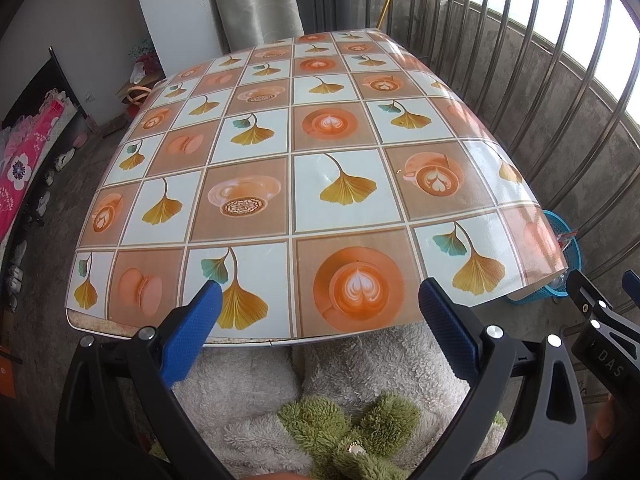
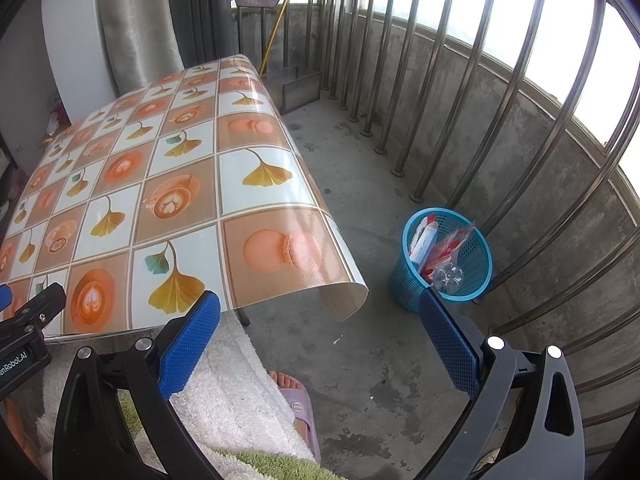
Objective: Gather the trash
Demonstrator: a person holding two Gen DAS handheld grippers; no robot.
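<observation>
Right tool (image 2: 320, 316) gapes left of filled bin (image 2: 448, 258).

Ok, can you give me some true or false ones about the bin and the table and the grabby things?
1. The blue bin stands on the floor beside the table. True.
2. The bin is empty. False: it holds wrappers and a clear plastic bottle.
3. The right gripper is shut on a wrapper. False: it is open and holds nothing.
4. The left gripper is open. True.
5. Trash lies on the tablecloth. False: none shows there.
</observation>
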